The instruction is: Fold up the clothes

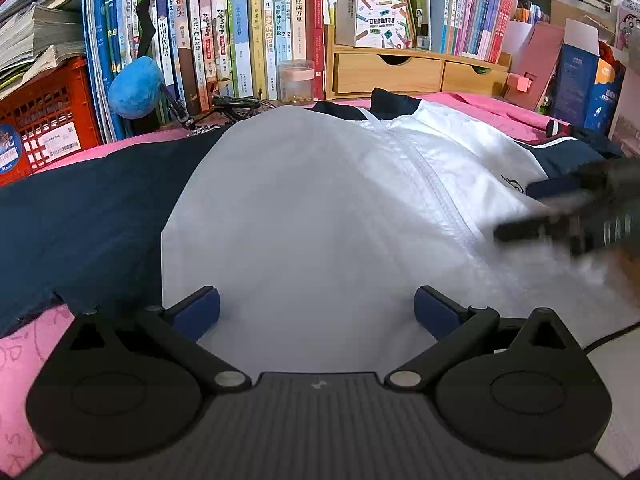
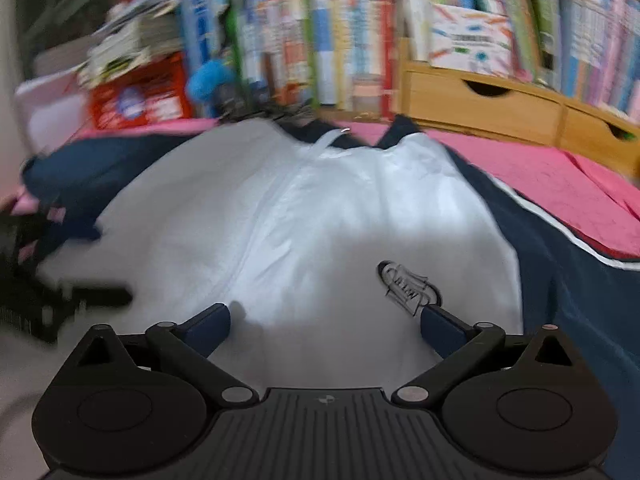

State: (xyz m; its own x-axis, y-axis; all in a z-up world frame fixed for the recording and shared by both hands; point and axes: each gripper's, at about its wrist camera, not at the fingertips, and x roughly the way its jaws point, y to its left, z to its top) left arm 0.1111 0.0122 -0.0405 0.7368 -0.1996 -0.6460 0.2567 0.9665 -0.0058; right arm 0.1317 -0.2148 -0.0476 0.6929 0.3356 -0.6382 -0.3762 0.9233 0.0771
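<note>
A white jacket (image 1: 328, 200) with navy sleeves and a centre zip lies spread on a pink cloth. Its navy left sleeve (image 1: 88, 208) stretches to the left. My left gripper (image 1: 317, 309) hovers open over the white hem, nothing between its blue pads. In the left wrist view my right gripper (image 1: 532, 212) shows blurred at the right, over the jacket's chest. In the right wrist view the jacket (image 2: 304, 208) fills the middle and my right gripper (image 2: 325, 326) is open above it, beside a small chest logo (image 2: 408, 286). The left gripper (image 2: 92, 296) appears blurred at the left edge.
A row of upright books (image 1: 248, 36) and a wooden drawer unit (image 1: 416, 72) stand behind the pink cloth (image 1: 492, 108). A red crate (image 1: 44, 120) with papers sits back left, a blue plush ball (image 1: 136, 88) beside it. Boxes (image 1: 588, 84) stand at the right.
</note>
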